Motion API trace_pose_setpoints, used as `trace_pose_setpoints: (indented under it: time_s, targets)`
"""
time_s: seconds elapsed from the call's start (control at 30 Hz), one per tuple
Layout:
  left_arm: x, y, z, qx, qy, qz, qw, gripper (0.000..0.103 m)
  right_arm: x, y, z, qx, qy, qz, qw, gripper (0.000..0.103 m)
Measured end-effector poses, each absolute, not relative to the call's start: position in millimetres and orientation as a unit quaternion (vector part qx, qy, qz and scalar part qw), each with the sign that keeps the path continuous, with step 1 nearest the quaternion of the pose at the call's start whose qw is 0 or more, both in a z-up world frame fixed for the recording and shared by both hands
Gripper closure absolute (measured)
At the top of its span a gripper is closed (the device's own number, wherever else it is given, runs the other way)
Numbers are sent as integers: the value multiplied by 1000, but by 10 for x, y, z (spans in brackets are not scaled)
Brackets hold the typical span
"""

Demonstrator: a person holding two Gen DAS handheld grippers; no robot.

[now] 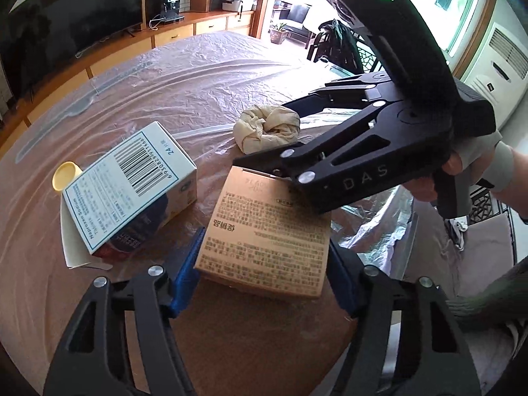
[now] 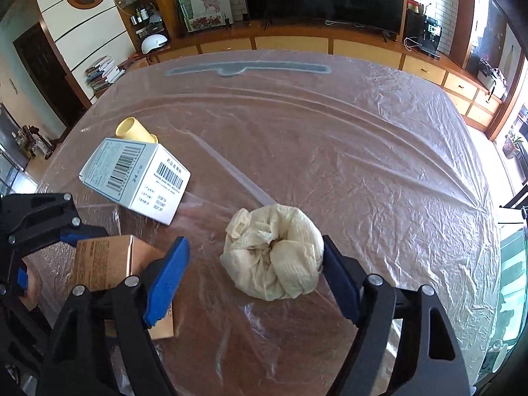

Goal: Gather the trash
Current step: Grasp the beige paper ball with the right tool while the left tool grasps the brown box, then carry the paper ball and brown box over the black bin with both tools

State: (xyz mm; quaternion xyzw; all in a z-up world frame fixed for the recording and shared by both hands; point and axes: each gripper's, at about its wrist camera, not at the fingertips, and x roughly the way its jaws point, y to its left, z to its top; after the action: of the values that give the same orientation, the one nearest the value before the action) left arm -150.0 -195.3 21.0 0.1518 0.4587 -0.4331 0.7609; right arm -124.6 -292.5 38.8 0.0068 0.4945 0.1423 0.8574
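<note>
A tan cardboard box (image 1: 264, 231) with printed text lies on the plastic-covered table between the blue pads of my left gripper (image 1: 264, 264), which is open around it. The box also shows in the right wrist view (image 2: 102, 260). A crumpled cream tissue wad (image 2: 274, 254) lies between the fingers of my right gripper (image 2: 254, 274), which is open around it; the right pad touches it. The wad also shows in the left wrist view (image 1: 267, 127), beside the right gripper's body (image 1: 346, 158).
A white medicine box (image 1: 128, 188) with barcodes lies tilted at the left, also in the right wrist view (image 2: 138, 178). A yellow cup (image 2: 135, 129) lies behind it. The table's edge (image 1: 409, 231) runs at the right. A TV cabinet (image 2: 297, 43) stands beyond.
</note>
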Motion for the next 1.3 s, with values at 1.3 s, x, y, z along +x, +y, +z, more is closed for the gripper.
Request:
trace_pose_setpoints:
  time_s: [1.3]
  targets:
    - [-1552, -1759, 434, 136, 455, -382, 793, 42, -1357, -2987, 629, 33, 467, 113, 876, 53]
